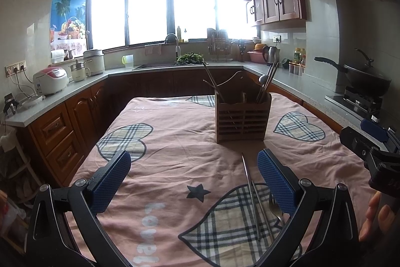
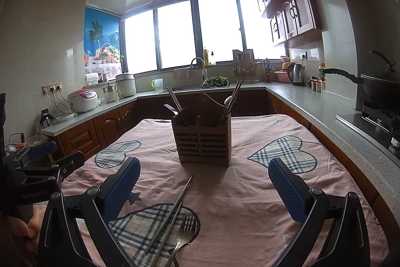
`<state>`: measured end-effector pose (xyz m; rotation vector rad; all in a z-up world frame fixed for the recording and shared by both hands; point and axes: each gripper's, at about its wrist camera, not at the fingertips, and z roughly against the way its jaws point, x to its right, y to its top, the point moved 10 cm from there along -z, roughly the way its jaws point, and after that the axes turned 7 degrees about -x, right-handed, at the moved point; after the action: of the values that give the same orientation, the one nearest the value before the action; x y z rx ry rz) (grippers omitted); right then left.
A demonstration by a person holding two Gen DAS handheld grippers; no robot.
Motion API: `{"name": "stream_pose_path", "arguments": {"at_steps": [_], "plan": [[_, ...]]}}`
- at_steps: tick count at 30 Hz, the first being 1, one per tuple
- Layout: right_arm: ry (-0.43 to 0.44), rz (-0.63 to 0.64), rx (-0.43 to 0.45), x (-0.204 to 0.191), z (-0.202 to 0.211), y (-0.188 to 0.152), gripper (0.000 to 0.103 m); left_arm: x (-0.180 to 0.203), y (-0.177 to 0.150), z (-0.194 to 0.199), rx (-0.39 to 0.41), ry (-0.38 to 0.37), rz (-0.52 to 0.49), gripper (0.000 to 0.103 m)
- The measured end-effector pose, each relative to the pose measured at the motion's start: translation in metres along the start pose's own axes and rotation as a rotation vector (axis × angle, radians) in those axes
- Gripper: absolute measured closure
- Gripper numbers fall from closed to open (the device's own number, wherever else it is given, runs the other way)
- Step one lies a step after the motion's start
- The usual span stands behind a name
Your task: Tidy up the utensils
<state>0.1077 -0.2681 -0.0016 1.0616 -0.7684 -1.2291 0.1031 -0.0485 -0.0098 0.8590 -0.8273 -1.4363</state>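
Note:
A wooden utensil holder stands on the pink cloth-covered table; it also shows in the right wrist view. It holds chopsticks, a fork and a spoon. A pair of metal chopsticks and a fork lie on the cloth near me, also in the right wrist view: chopsticks, fork. My left gripper is open and empty, its right finger beside the chopsticks. My right gripper is open and empty above the cloth, right of the loose utensils.
Kitchen counters run around the table, with a sink, rice cookers, a kettle and a wok on the stove at the right. Each gripper shows at the other view's edge.

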Motion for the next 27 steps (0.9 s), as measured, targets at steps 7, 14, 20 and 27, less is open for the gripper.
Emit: {"name": "stream_pose_path", "arguments": {"at_steps": [7, 14, 20, 27], "plan": [[0.000, -0.002, -0.004, -0.0017, -0.0013, 0.0019, 0.000, 0.0008, 0.0021, -0.0016, -0.002, -0.004, 0.003, 0.000], [0.002, -0.006, -0.008, -0.0007, -0.0044, 0.0046, 0.000, 0.0018, 0.0051, -0.0040, -0.002, -0.012, 0.007, 0.000], [0.002, -0.008, -0.007, 0.0004, -0.0061, 0.0046, 0.000, 0.0020, 0.0081, -0.0013, 0.010, -0.020, 0.008, 0.000], [0.003, -0.008, -0.008, 0.0009, -0.0078, 0.0049, 0.000, 0.0019, 0.0093, -0.0003, 0.010, -0.022, 0.008, 0.000]]}}
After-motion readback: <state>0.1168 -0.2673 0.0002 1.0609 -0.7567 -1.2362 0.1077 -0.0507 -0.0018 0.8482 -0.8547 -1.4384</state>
